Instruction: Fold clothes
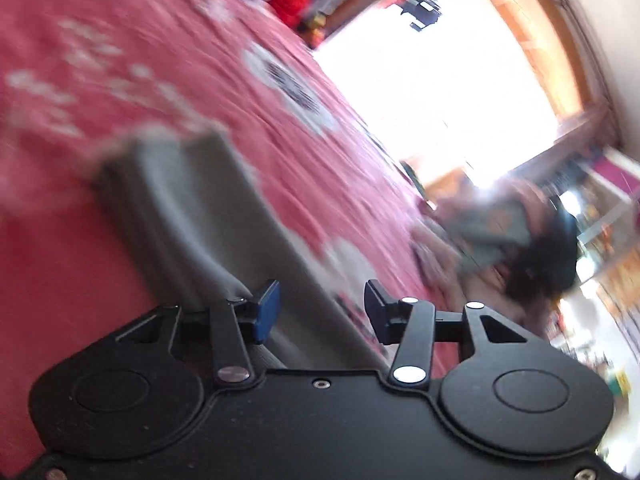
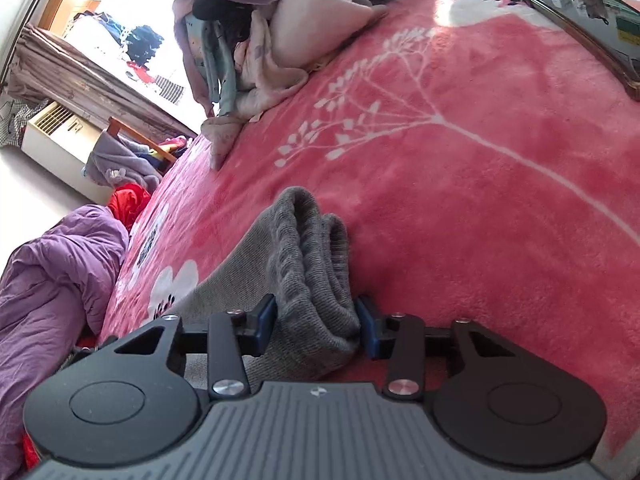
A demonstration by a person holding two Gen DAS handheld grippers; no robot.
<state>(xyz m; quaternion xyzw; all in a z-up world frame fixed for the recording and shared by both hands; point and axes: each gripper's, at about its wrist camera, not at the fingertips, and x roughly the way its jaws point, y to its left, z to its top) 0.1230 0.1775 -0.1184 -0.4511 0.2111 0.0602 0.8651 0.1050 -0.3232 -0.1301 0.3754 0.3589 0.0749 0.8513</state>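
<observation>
A grey knitted garment (image 2: 312,248) lies on a pink floral blanket (image 2: 480,200), its edge folded into a thick roll. My right gripper (image 2: 316,322) is shut on the near end of that roll, with a blue pad pressing on each side. In the blurred left wrist view the same grey garment (image 1: 188,208) lies flat on the blanket (image 1: 120,60). My left gripper (image 1: 322,312) hovers over its near part, open, with nothing pinched between the fingers.
A heap of pink, grey and black clothes (image 2: 280,40) sits at the far side of the bed. A purple duvet (image 2: 52,280) and a red cloth (image 2: 128,200) lie off the left edge. A flat glossy device (image 2: 592,20) rests at the top right. A bright window (image 1: 440,92) is behind.
</observation>
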